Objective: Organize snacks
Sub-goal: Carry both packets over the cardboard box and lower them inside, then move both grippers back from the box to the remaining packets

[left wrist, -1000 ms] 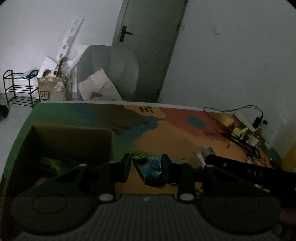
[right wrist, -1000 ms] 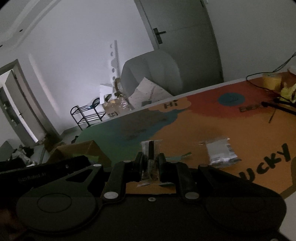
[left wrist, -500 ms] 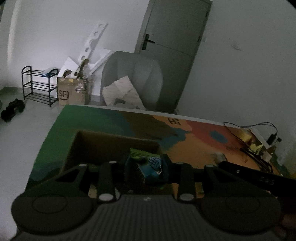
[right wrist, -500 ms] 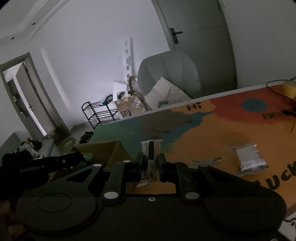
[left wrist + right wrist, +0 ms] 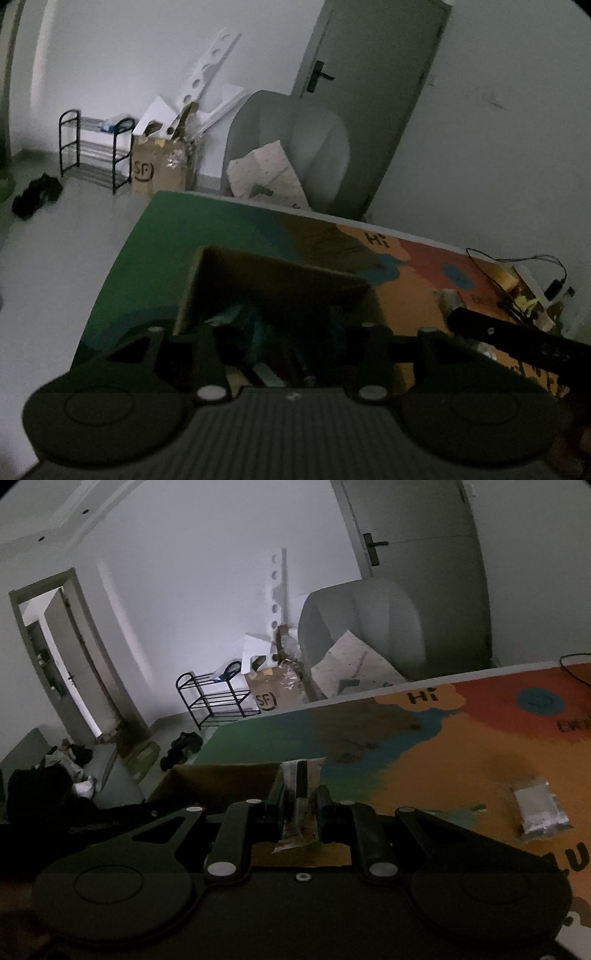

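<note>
An open cardboard box (image 5: 207, 284) stands on the colourful table mat, with several snack packets dim inside it. My left gripper (image 5: 286, 343) hangs over the box with its fingers wide apart and nothing between them. My right gripper (image 5: 300, 805) is shut on a slim snack packet (image 5: 299, 797) and holds it upright beside the box's near corner (image 5: 221, 775). A silvery snack packet (image 5: 539, 812) lies flat on the orange part of the mat to the right. The right gripper's body (image 5: 517, 343) shows at the right of the left wrist view.
Cables and small items (image 5: 532, 295) crowd the table's far right edge. A grey armchair (image 5: 291, 147) with cardboard on it stands behind the table. An SF cardboard box (image 5: 155, 170) and a black shoe rack (image 5: 92, 147) stand by the wall.
My left gripper has moved left over the box, opened and let the blue snack packet drop inside. My right gripper has carried its slim packet left toward the box.
</note>
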A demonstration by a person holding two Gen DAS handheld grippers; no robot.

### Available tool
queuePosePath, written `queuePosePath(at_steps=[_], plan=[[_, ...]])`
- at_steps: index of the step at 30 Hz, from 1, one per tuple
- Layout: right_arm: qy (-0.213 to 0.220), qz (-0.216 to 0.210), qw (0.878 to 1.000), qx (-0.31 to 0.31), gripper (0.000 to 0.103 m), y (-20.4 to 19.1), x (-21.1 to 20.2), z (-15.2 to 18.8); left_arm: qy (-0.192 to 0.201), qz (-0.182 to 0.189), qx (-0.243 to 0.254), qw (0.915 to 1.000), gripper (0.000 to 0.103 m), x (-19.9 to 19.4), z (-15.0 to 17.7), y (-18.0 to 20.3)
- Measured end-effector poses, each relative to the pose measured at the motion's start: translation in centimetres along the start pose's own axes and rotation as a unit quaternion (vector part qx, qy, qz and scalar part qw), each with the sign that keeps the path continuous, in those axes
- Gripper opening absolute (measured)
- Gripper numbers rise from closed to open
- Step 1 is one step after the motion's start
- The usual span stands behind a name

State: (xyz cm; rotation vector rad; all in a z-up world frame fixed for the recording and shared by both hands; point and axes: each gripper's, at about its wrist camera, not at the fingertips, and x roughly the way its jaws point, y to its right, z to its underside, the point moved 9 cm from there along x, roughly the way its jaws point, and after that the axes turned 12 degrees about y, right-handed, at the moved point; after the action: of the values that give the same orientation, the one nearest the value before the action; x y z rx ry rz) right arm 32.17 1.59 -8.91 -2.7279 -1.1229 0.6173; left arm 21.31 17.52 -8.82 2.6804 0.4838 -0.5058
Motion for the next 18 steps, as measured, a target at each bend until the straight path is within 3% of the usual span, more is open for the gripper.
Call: queuePosePath(at_steps=[14,18], plan=[[-0.016,-0.018,1.000,-0.012,0.015,-4.1,2.2,0.3,0.009,0.004,-0.032,0.9995,0.054,-1.4,-0.2,-2.5],[-0.015,-0.014,1.000,-0.001,0.028,-4.5,2.5,0.3,0.009,0.006,-0.034,0.9994,0.056,-1.6,-0.3,-2.8]])
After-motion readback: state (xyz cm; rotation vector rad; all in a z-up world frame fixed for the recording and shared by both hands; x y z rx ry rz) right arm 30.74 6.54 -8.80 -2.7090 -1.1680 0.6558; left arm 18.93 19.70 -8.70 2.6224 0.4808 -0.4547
